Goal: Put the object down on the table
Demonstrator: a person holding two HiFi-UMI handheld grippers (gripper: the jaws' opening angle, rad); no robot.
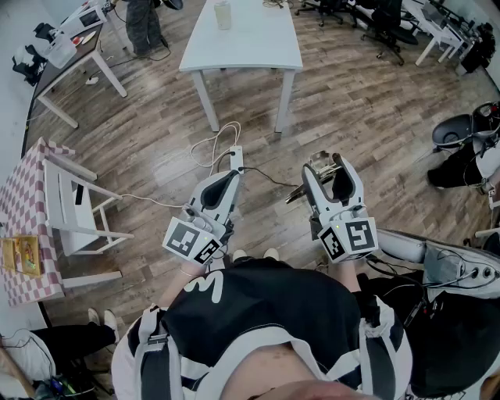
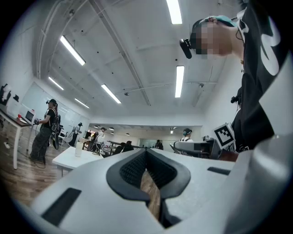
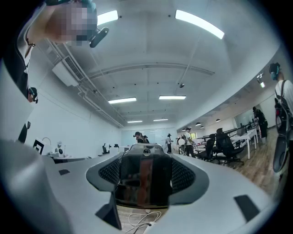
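Dark glassy object [image 3: 143, 183] sits clamped level in the right claw [image 1: 328, 167], bound for the twelve-o'clock counter [image 1: 250, 39]; left claw [image 1: 231, 176] pinched together, empty.

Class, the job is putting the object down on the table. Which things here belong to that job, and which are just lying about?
Job: right tongs, shut on the dark object; white table ahead, the likely spot.
Lying about: cup on that table; power strip on the floor; white chair; checked table; left tongs, shut, empty.
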